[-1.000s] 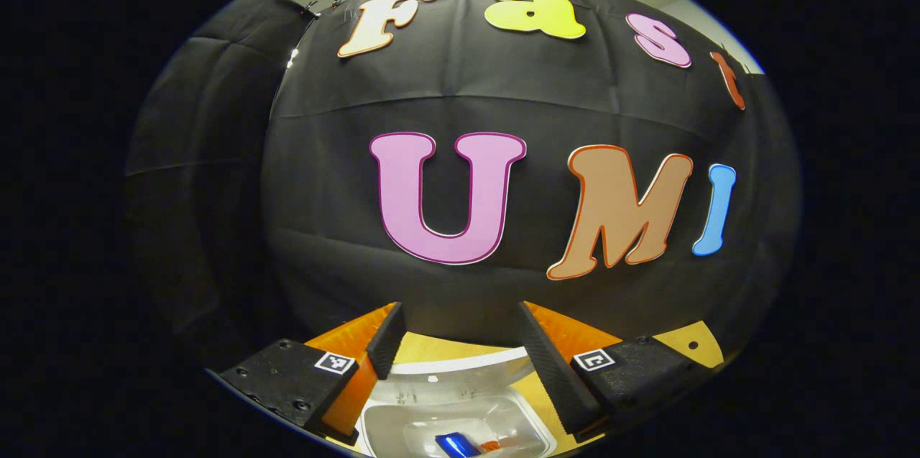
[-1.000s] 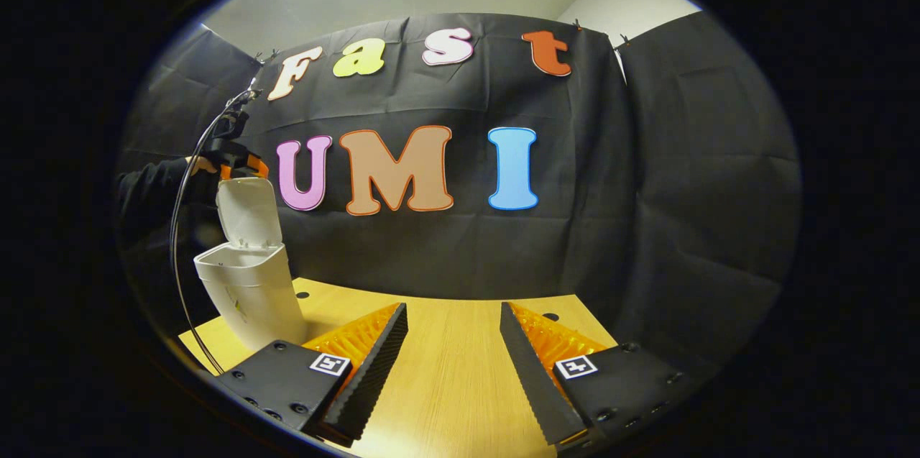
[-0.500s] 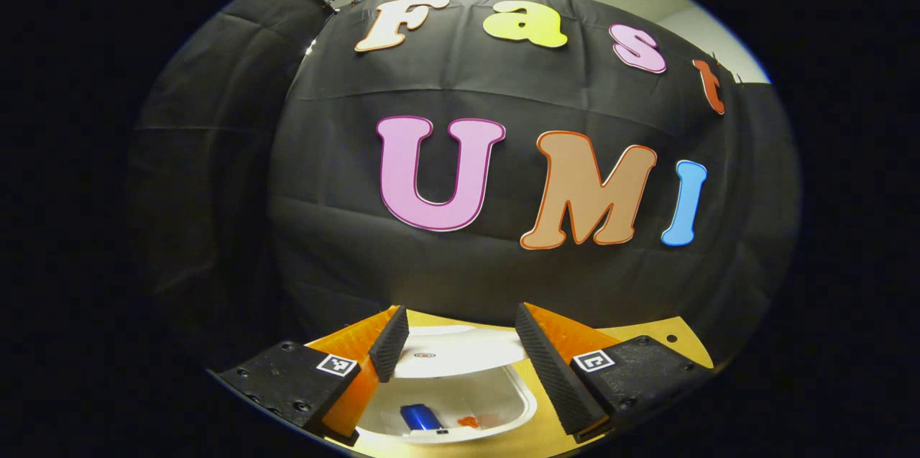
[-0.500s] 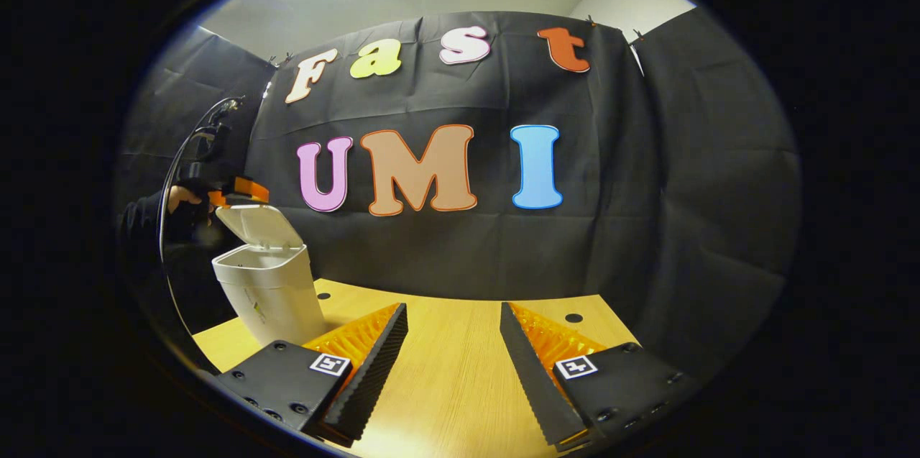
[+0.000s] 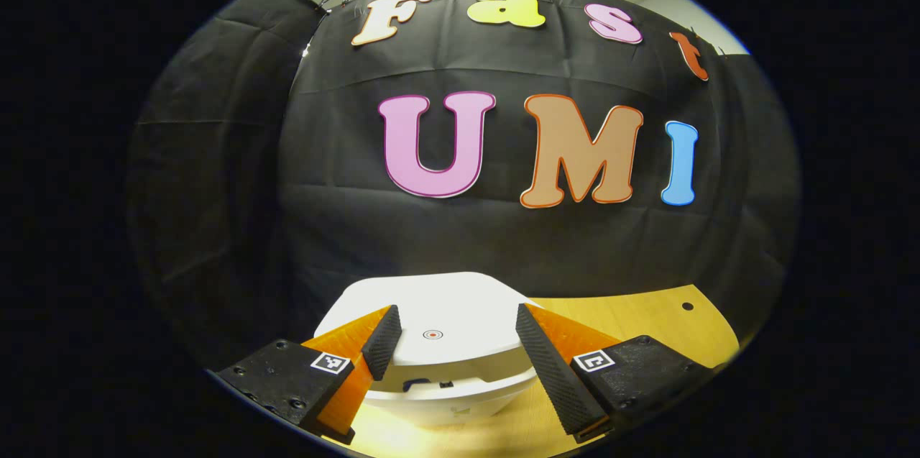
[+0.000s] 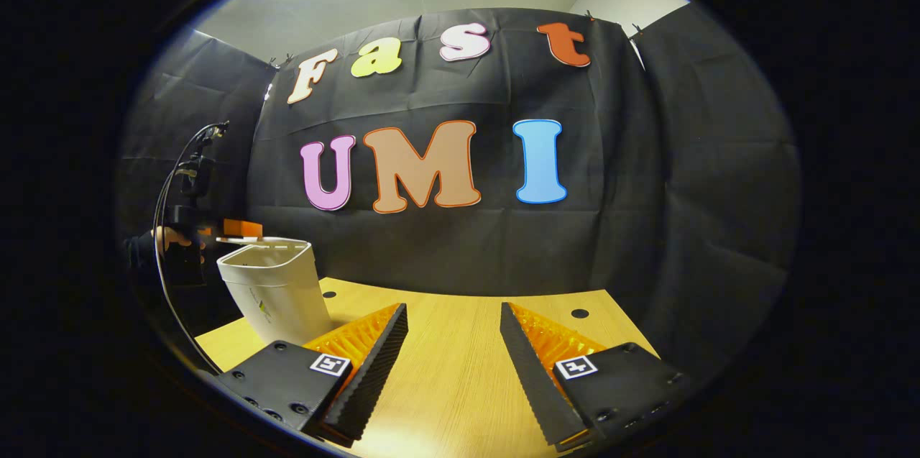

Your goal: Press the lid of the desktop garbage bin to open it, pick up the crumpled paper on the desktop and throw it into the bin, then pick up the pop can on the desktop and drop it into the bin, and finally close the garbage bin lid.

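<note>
Since half a second ago, the lid (image 5: 438, 321) of the garbage bin (image 6: 277, 292) has come down: before it stood half raised and I could see into the bin, and now it lies almost flat over the opening. From the left gripper view, my left hand-held gripper (image 5: 453, 343) is just above this white lid, with its two fingers spread wide, one on each side of the small round mark (image 5: 432, 334) in the middle of the lid. I cannot tell if the fingers touch the lid. Below the front edge of the lid a narrow dark gap shows, so it does not look fully closed. The bin stands on the wooden worktop (image 5: 632, 314), close to the black cloth wall (image 5: 215, 177). From the right gripper view, I see the same bin at the far left of the worktop, with the lid low over the rim and my left hand-held gripper on top of it, held by my hand (image 6: 167, 236) in a dark sleeve, with a cable (image 6: 169, 185) curving up from it. My right hand-held gripper (image 6: 453, 343) is well apart from the bin, over bare wood, with its fingers spread and nothing between them.
</note>
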A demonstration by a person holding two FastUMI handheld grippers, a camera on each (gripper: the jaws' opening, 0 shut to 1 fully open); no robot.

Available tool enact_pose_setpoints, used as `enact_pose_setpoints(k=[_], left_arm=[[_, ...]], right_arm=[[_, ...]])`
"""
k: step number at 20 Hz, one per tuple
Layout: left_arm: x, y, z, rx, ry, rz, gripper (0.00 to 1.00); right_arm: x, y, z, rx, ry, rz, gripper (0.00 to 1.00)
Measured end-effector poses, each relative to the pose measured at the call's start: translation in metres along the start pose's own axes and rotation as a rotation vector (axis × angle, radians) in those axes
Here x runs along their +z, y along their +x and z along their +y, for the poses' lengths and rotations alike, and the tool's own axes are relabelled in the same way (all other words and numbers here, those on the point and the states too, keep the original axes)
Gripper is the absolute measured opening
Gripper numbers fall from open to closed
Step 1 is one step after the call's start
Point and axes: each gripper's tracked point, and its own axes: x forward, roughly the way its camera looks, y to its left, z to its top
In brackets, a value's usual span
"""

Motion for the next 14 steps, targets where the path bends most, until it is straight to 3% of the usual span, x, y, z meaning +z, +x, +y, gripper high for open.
enact_pose_setpoints(k=[7,10,14], left_arm=[[-0.039,0.000,0.001,-0.003,0.016,0.072,0.96],[-0.043,0.002,-0.002,-0.002,0.061,0.093,0.96],[-0.041,0.002,-0.005,-0.026,0.046,0.082,0.97]], right_arm=[[-0.005,0.001,0.003,0.007,-0.007,0.009,0.88],[-0.009,0.003,0.003,0.015,0.003,0.018,0.88],[-0.015,0.003,0.001,0.019,0.017,0.023,0.88]])
